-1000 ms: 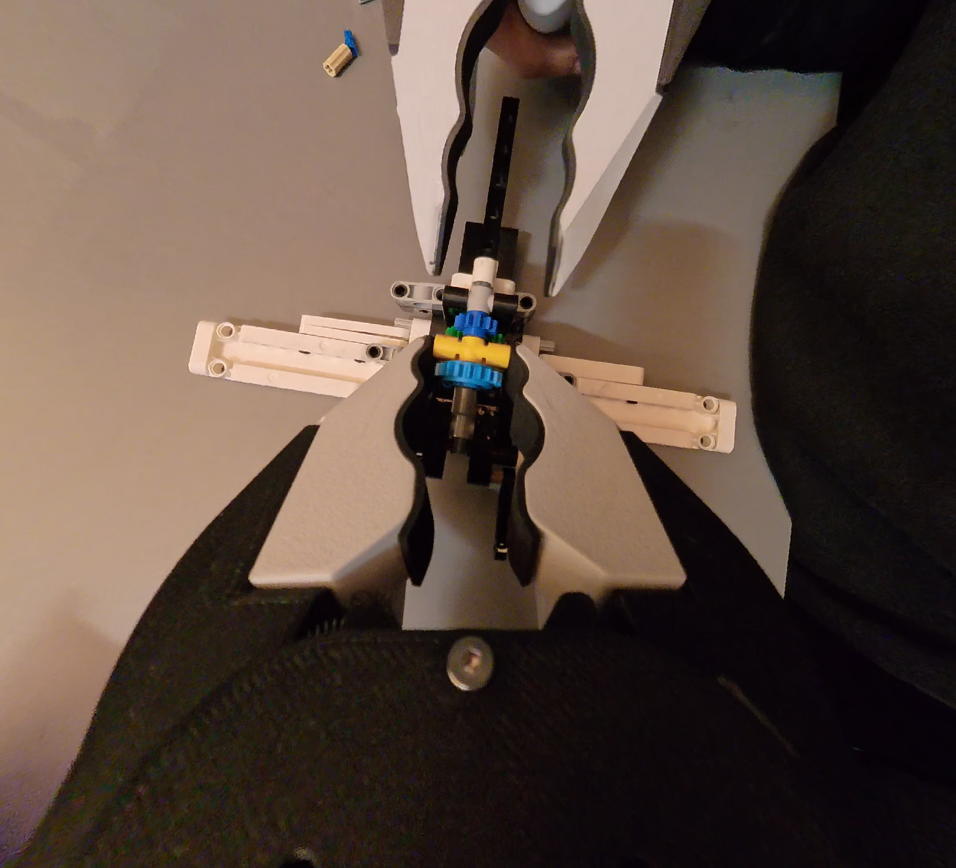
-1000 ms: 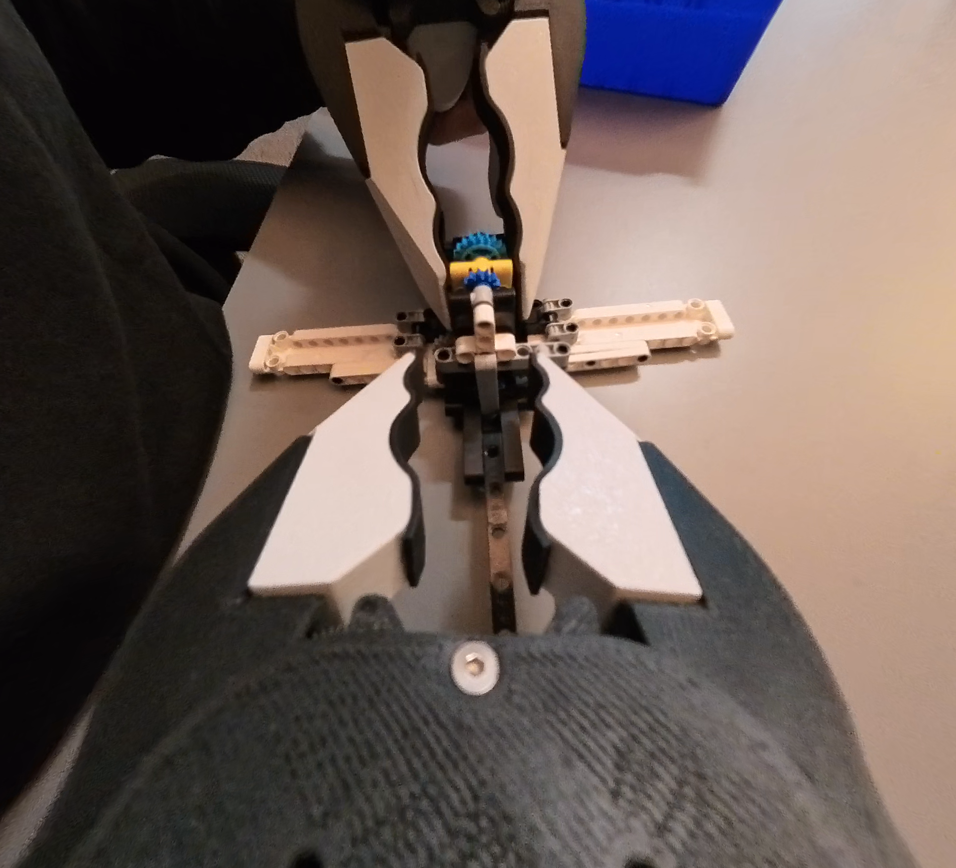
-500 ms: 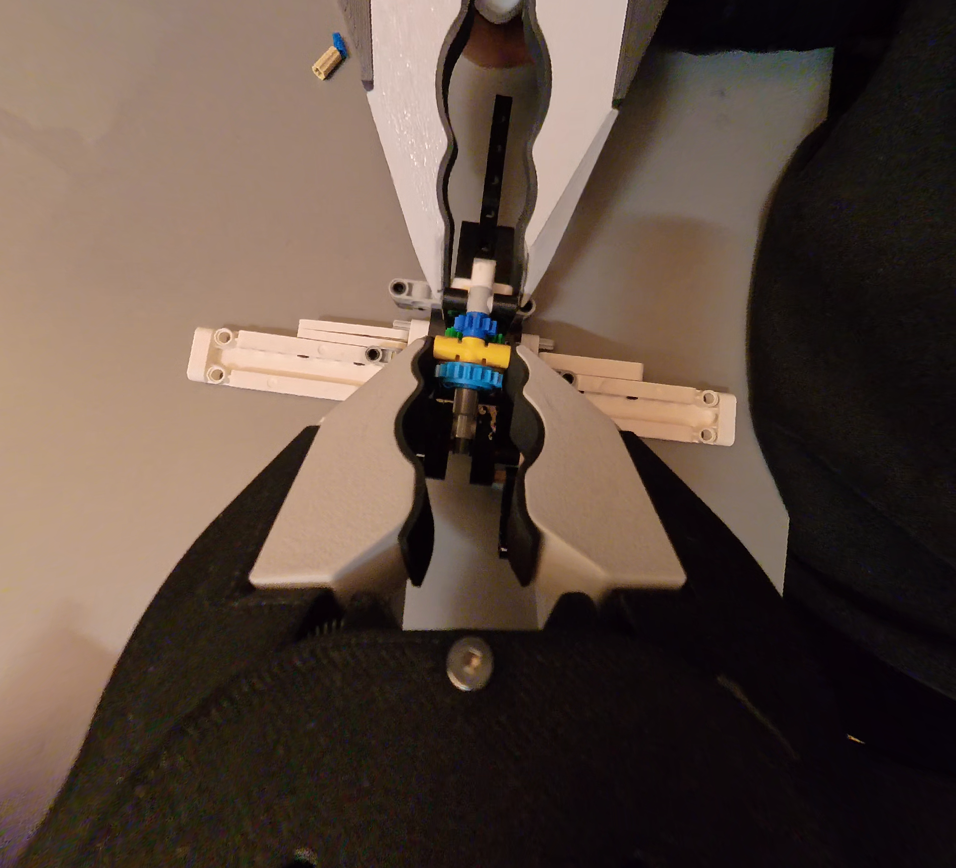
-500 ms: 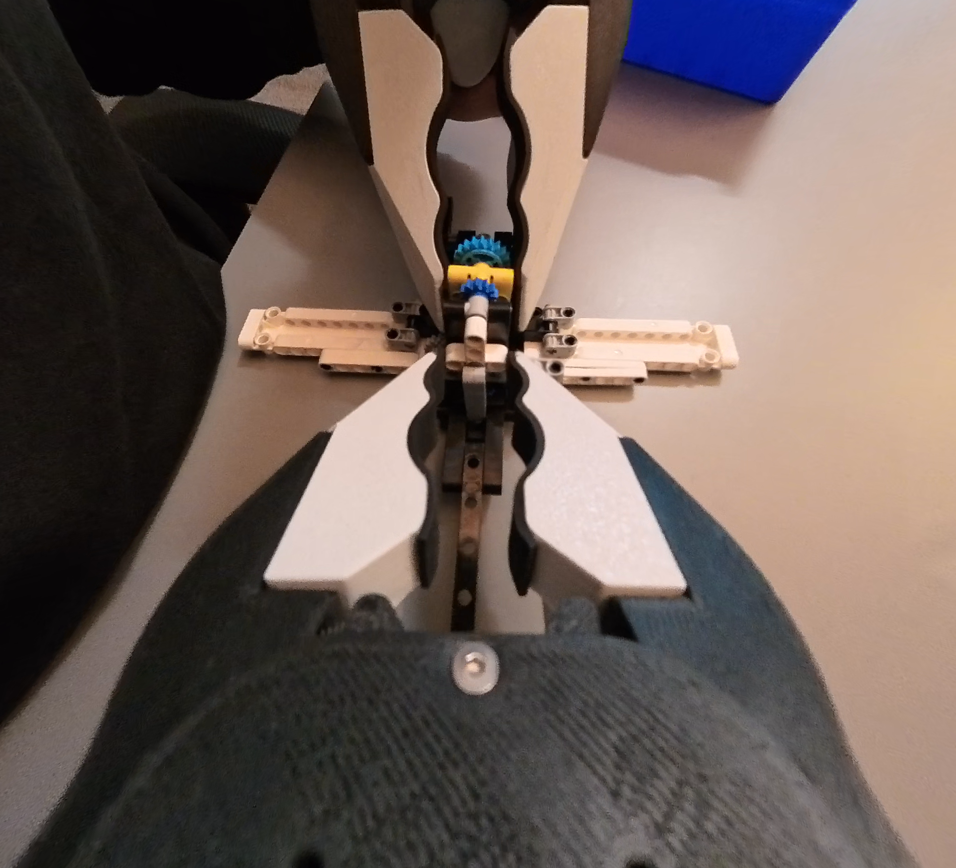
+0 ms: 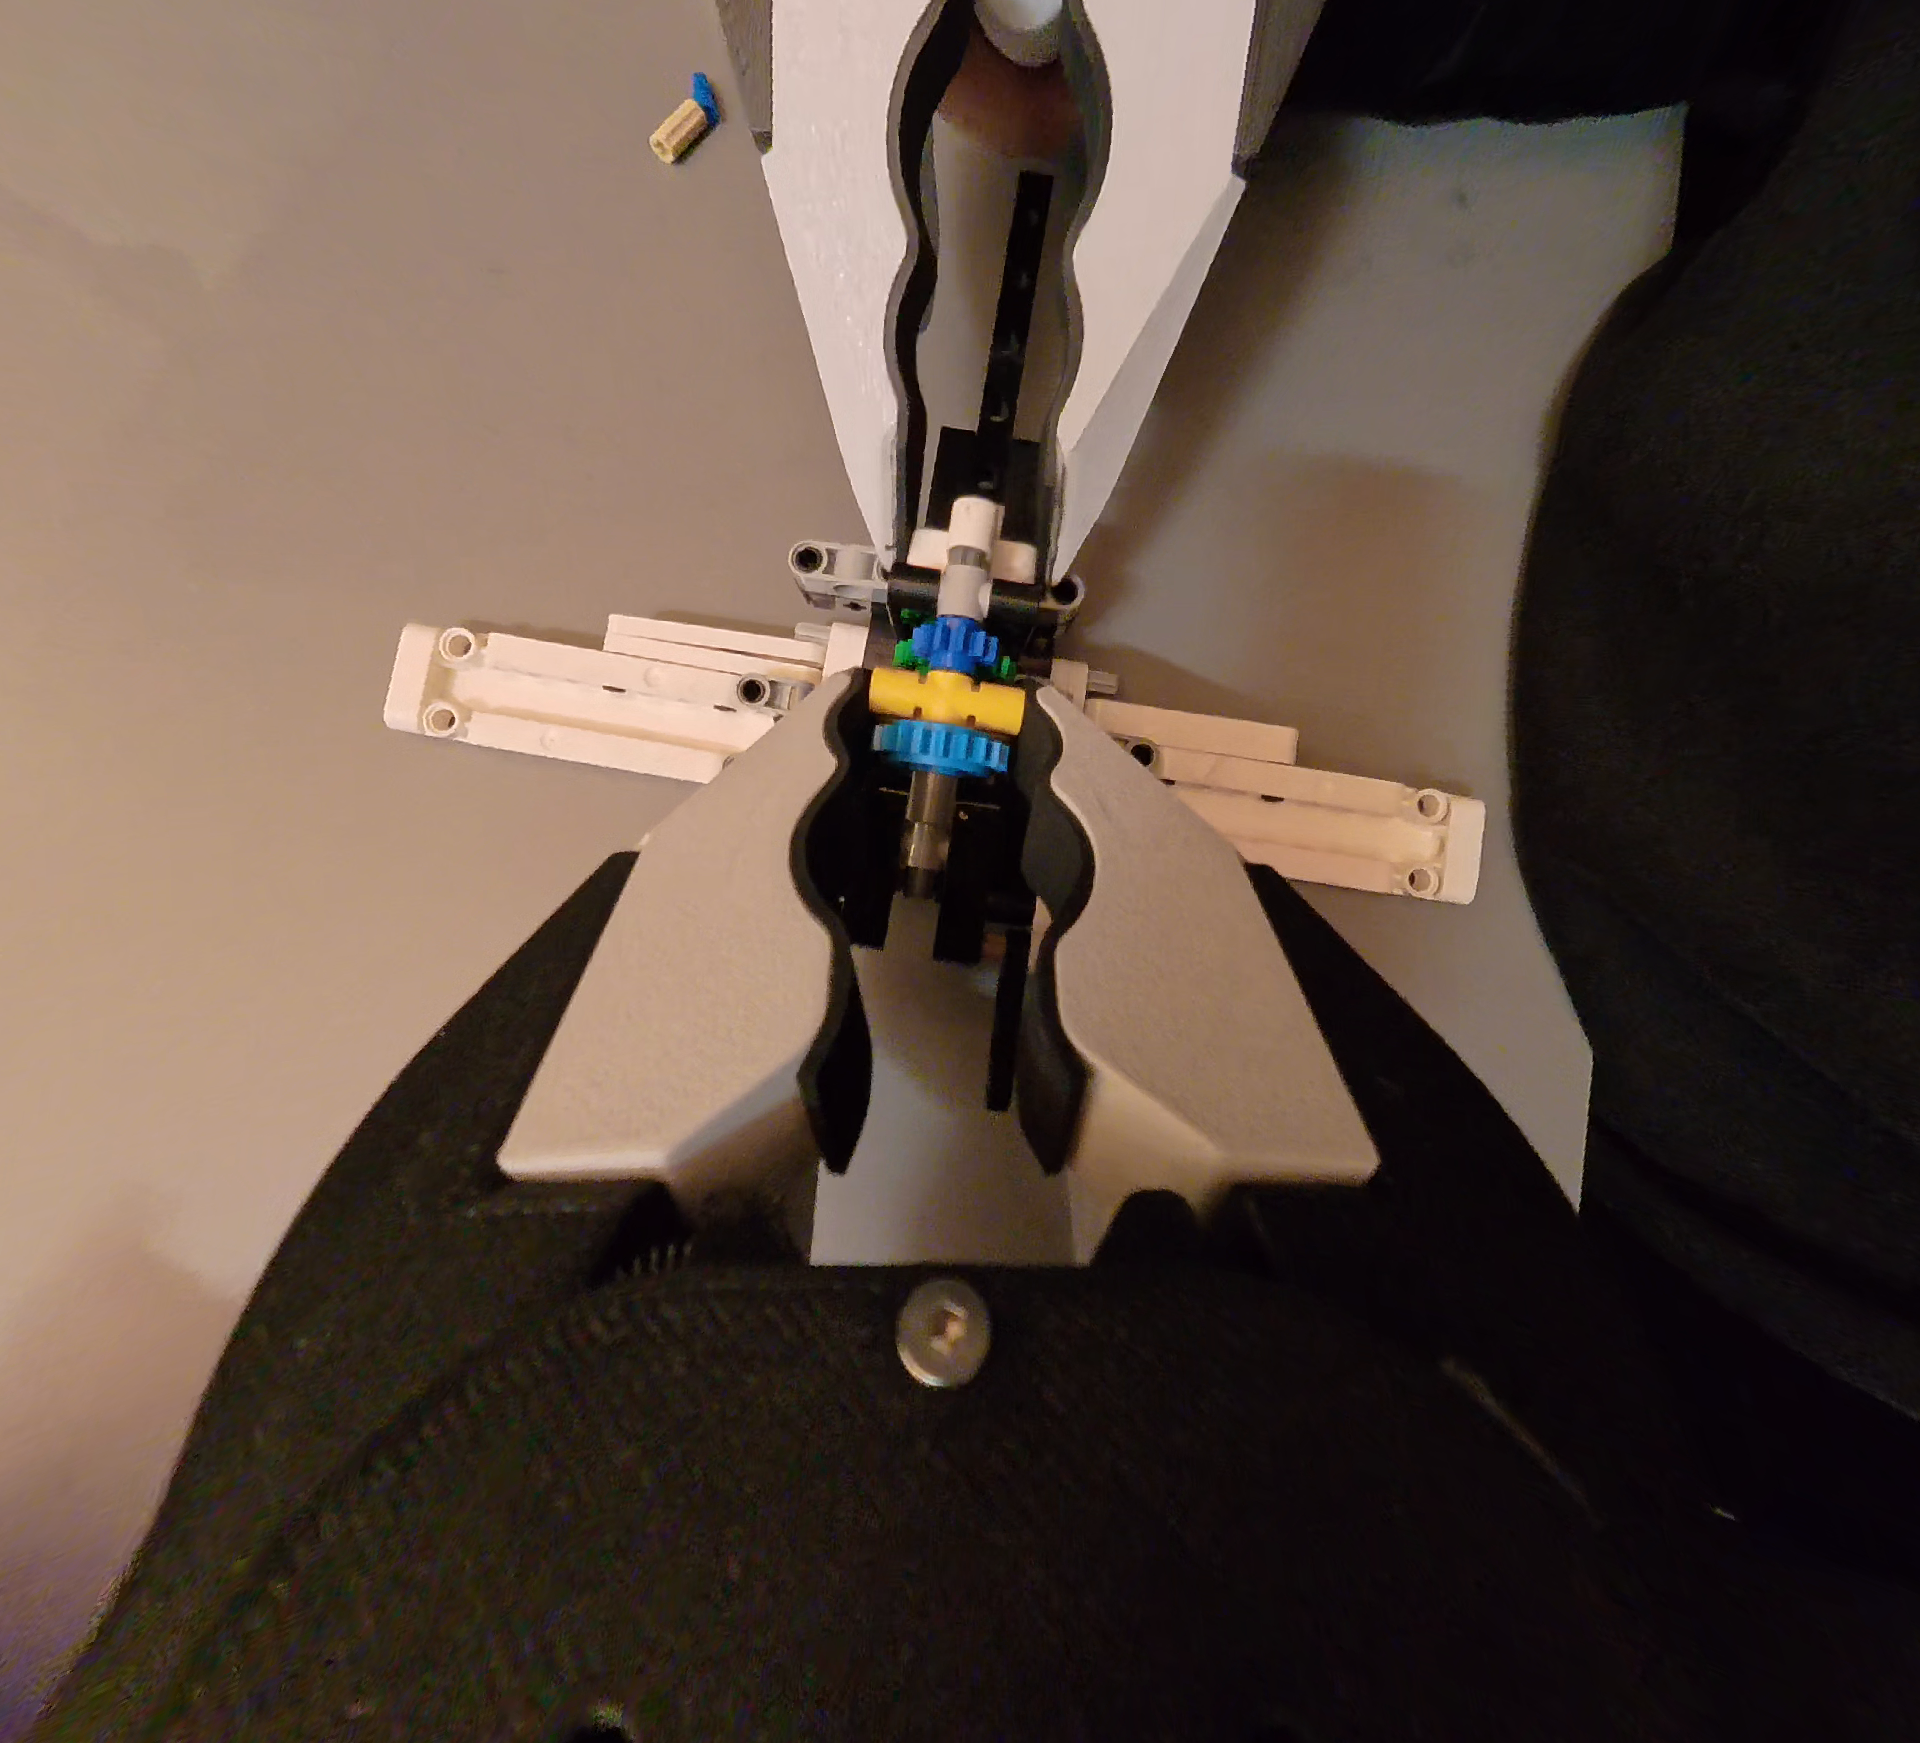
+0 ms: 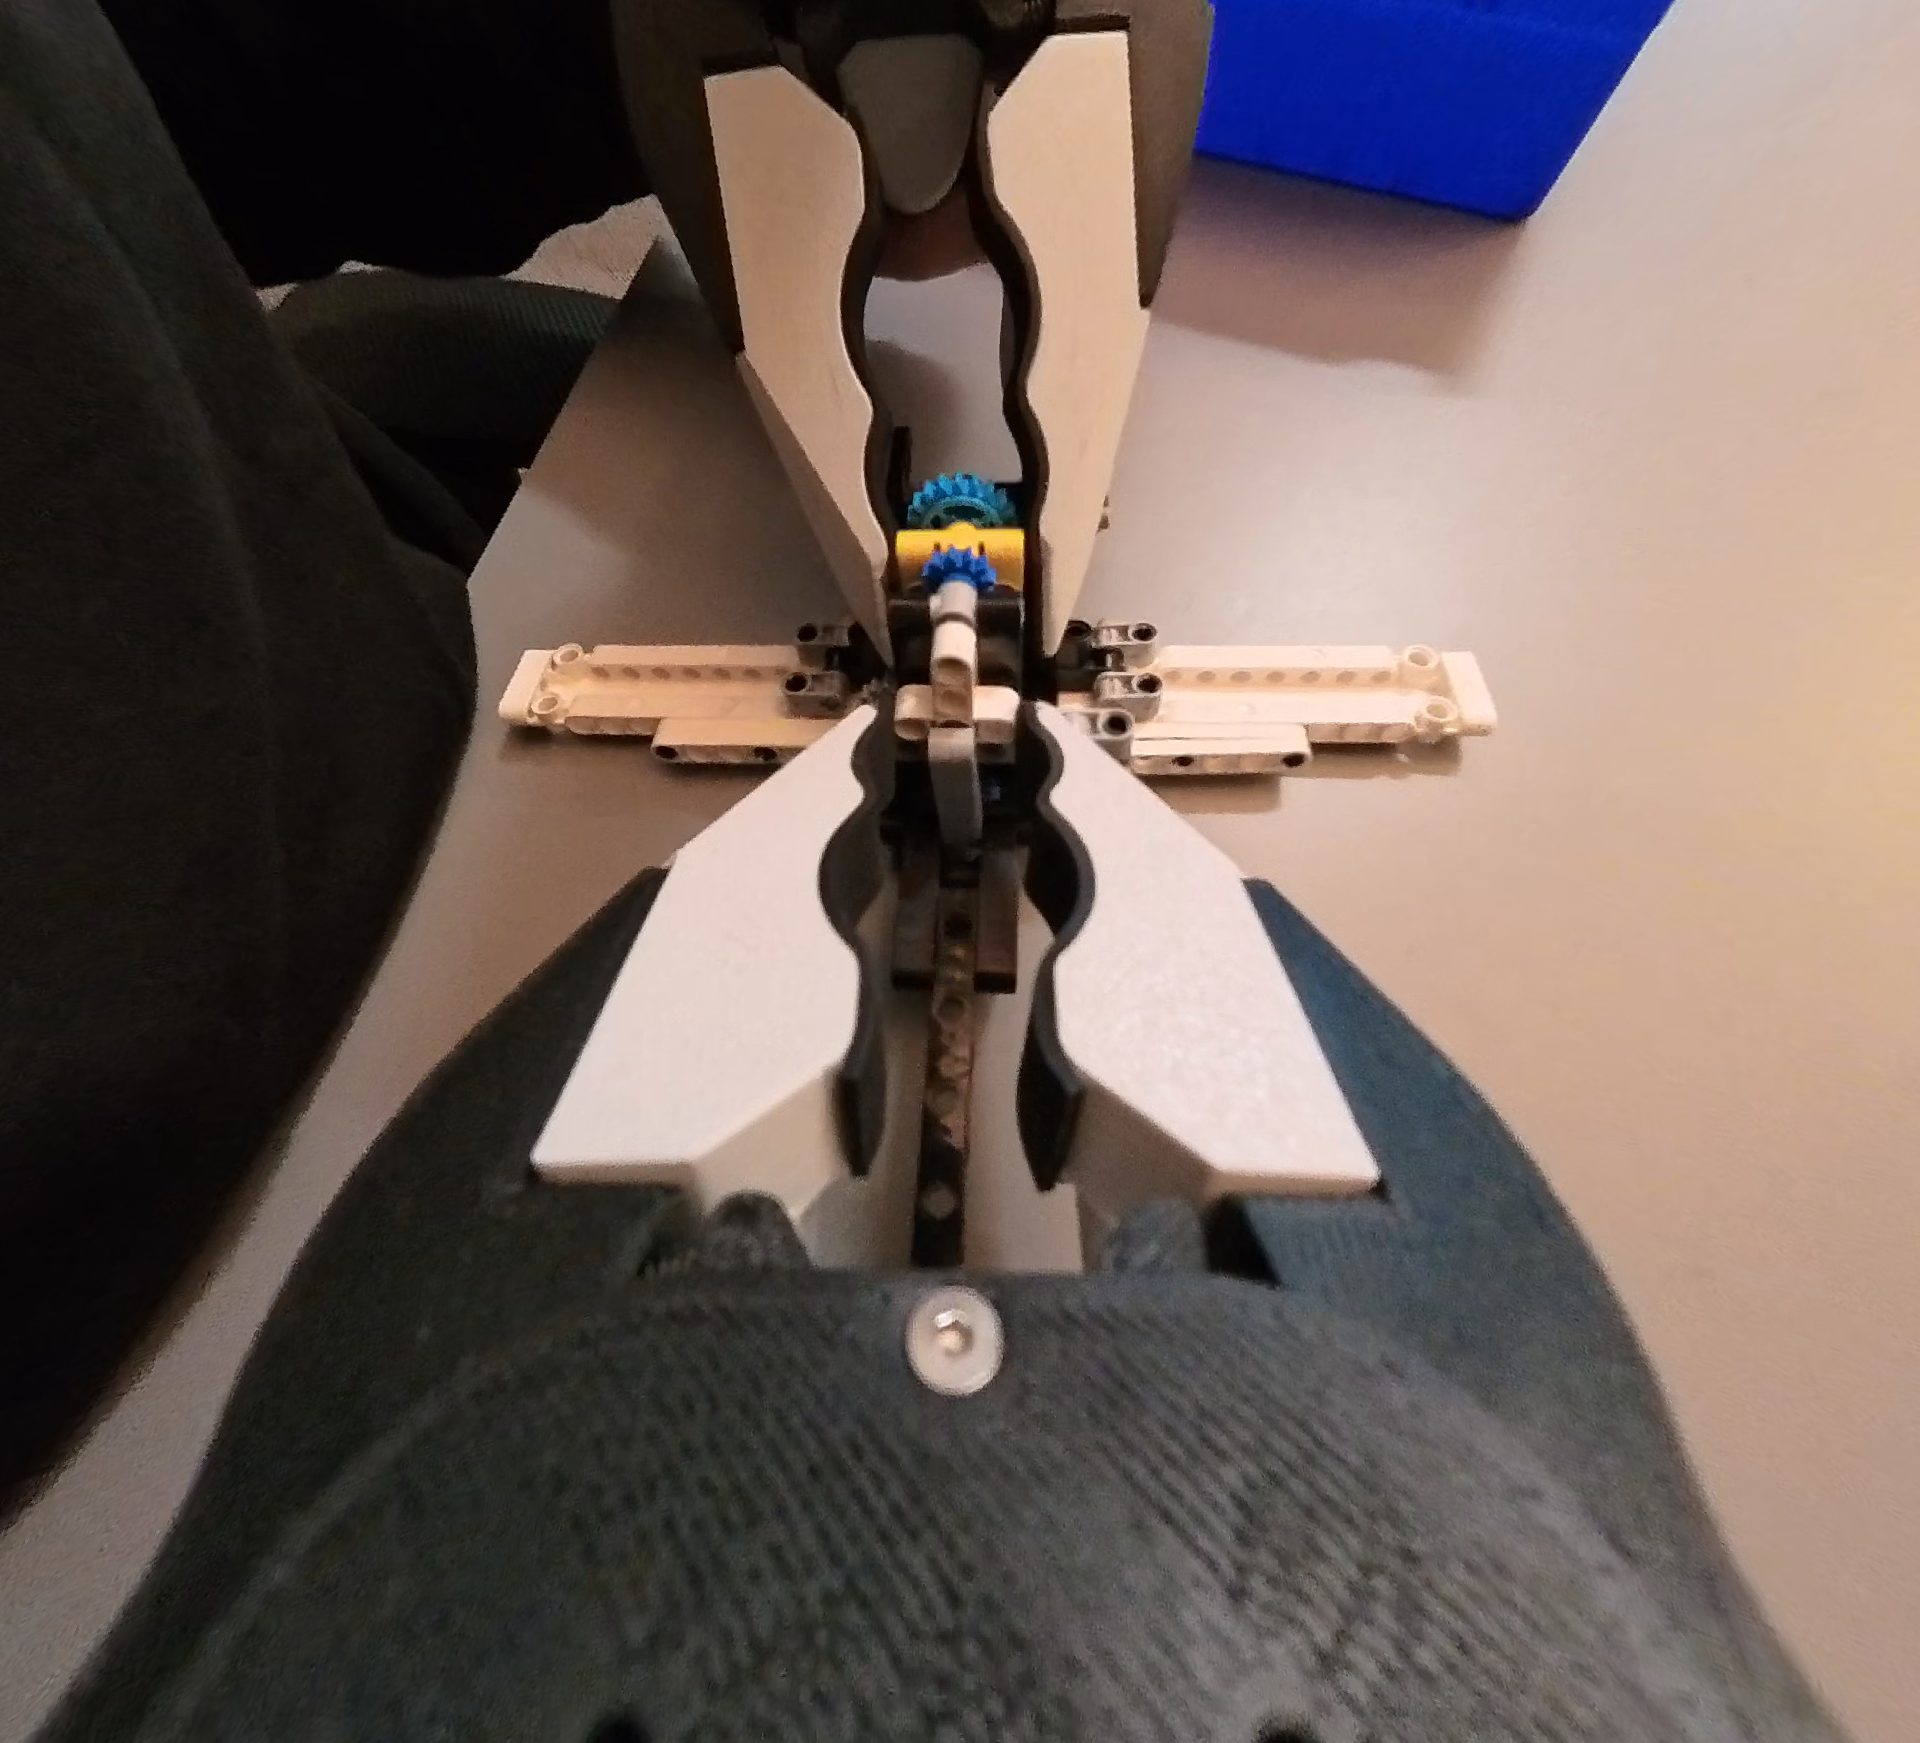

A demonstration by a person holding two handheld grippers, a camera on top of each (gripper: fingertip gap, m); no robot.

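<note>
The right hand-held gripper (image 6: pixel 961 717) has slid forward along the black beam (image 6: pixel 951 1070) and narrowed, its pads now pressing the toy model's (image 5: pixel 940 706) black middle.

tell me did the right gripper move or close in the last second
Yes. The right gripper closed in on the model's black body; against the still white wing, its fingertips drew together.

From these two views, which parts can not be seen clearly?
- Left wrist view: the model's black frame under the blue gear is hidden by left gripper fingers.
- Right wrist view: black beam blurred; blue bin cut off by the top edge.
</note>
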